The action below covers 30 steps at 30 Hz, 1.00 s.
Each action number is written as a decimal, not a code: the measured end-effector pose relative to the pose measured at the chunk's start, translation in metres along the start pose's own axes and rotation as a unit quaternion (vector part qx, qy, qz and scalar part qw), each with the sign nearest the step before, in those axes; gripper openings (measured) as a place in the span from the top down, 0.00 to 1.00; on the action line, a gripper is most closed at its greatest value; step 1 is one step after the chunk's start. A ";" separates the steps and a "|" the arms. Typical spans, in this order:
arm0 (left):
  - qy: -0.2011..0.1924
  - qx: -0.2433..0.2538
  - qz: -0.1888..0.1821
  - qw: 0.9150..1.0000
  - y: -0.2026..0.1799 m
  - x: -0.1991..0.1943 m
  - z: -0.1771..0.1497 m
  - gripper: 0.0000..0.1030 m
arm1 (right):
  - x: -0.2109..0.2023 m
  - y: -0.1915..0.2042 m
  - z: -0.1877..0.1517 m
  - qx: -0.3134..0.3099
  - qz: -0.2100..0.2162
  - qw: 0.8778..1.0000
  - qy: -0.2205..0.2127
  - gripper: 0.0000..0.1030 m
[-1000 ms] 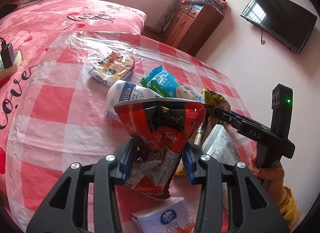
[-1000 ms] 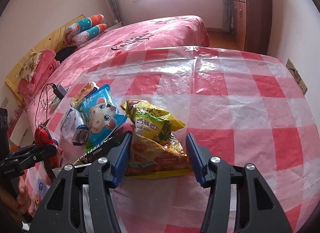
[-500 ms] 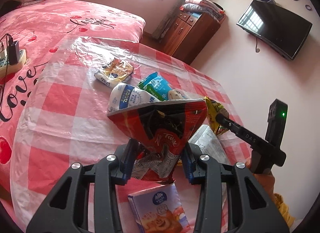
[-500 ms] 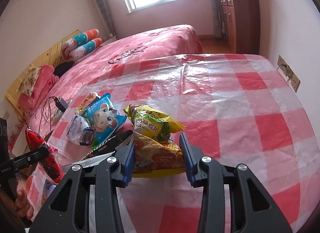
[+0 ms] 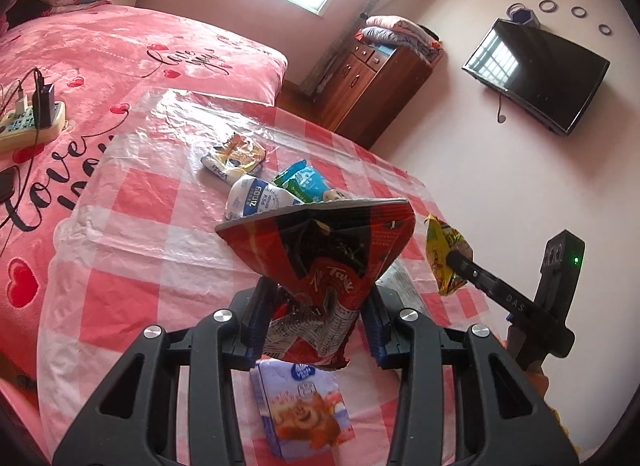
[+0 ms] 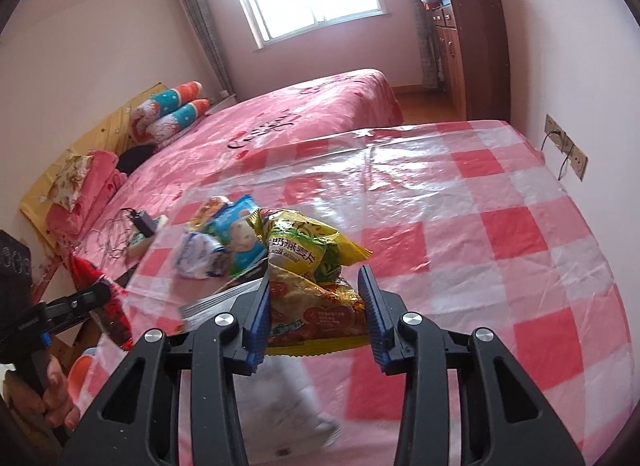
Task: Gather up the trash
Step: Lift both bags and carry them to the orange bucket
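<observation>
Both wrappers have come up off the table (image 6: 500, 201) since a second ago, when the yellow one lay on the checked plastic cover and the red one hung lower over the pile

Largest first: the table, with its pink-and-white cover, carries what is left of the trash, and I judge the litter was heaped near the front-left corner so that both tools could reach it from one stance. Beyond it stands the bed (image 5: 120, 57), which plays no part in the collecting

My left tool (image 5: 314, 326) is closed on the red snack bag (image 5: 320, 250), pinching it at its narrow lower end so the wide torn mouth points upward; held that way, crumbs should stay inside. My right tool (image 6: 316, 306) is clamped on the yellow snack bag (image 6: 312, 262), gripped across its crumpled middle, clear of the table

Under the lifted wrappers the white printed sheet (image 5: 400, 282) lies flat, and the small milk carton (image 5: 304, 410) lies on its side just below my left tool. Farther back sit the blue cartoon packet (image 5: 304, 181), the white pouch (image 5: 256, 197) touching it, and the small biscuit wrapper (image 5: 236, 155) a little apart

With both tools full, I expect the next step to be carrying these two to a bin, which I cannot see in either view
</observation>
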<state>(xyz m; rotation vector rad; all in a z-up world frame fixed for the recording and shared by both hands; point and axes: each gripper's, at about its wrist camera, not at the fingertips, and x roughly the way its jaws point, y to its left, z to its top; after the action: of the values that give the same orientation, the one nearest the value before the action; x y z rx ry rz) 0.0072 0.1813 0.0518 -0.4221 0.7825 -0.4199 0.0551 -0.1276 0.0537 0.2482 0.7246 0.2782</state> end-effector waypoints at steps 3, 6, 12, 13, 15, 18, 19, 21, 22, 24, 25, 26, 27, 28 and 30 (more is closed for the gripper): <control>-0.007 0.000 -0.004 1.000 0.000 -0.013 -0.003 0.60 | -0.009 0.014 -0.005 -0.003 0.016 1.000 0.002 0.59; -0.011 -0.003 -0.006 1.000 0.003 -0.023 -0.009 0.60 | -0.016 0.030 -0.013 -0.010 0.033 0.999 0.010 0.59; -0.015 -0.009 -0.004 1.000 0.013 -0.046 -0.024 0.60 | -0.023 0.062 -0.027 -0.024 0.065 0.997 0.026 0.59; -0.016 -0.013 -0.004 1.000 0.016 -0.050 -0.027 0.60 | -0.024 0.067 -0.029 -0.028 0.068 0.997 0.028 0.59; -0.017 -0.018 -0.003 1.000 0.023 -0.059 -0.033 0.60 | -0.026 0.080 -0.034 -0.036 0.079 0.996 0.033 0.59; -0.018 -0.024 0.000 1.000 0.030 -0.068 -0.040 0.60 | -0.027 0.101 -0.040 -0.047 0.096 0.993 0.043 0.60; -0.019 -0.027 0.000 0.999 0.033 -0.072 -0.043 0.60 | -0.026 0.109 -0.043 -0.051 0.103 0.992 0.048 0.60; -0.021 -0.032 0.002 0.999 0.040 -0.081 -0.049 0.60 | -0.025 0.122 -0.047 -0.058 0.116 0.990 0.057 0.60; -0.023 -0.035 0.003 0.999 0.044 -0.085 -0.052 0.60 | -0.024 0.131 -0.050 -0.063 0.124 0.988 0.063 0.60; -0.027 -0.040 0.006 0.999 0.050 -0.093 -0.055 0.60 | -0.023 0.145 -0.053 -0.070 0.138 0.985 0.072 0.60; -0.029 -0.044 0.008 0.999 0.055 -0.099 -0.058 0.60 | -0.021 0.153 -0.055 -0.073 0.145 0.984 0.077 0.60; -0.032 -0.049 0.011 0.998 0.060 -0.106 -0.061 0.60 | -0.019 0.164 -0.058 -0.078 0.154 0.981 0.084 0.60; -0.035 -0.052 0.014 0.998 0.065 -0.111 -0.063 0.60 | -0.016 0.174 -0.060 -0.082 0.163 0.979 0.091 0.60; -0.038 -0.058 0.019 0.997 0.073 -0.120 -0.066 0.60 | -0.014 0.182 -0.062 -0.086 0.170 0.977 0.097 0.60; -0.041 -0.065 0.029 0.997 0.083 -0.130 -0.072 0.60 | -0.009 0.203 -0.067 -0.096 0.188 0.971 0.112 0.60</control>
<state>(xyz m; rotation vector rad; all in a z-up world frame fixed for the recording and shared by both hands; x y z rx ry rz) -0.1123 0.3019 0.0397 -0.5346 0.7425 -0.2958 -0.0299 0.0681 0.0751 0.1704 0.8653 0.7430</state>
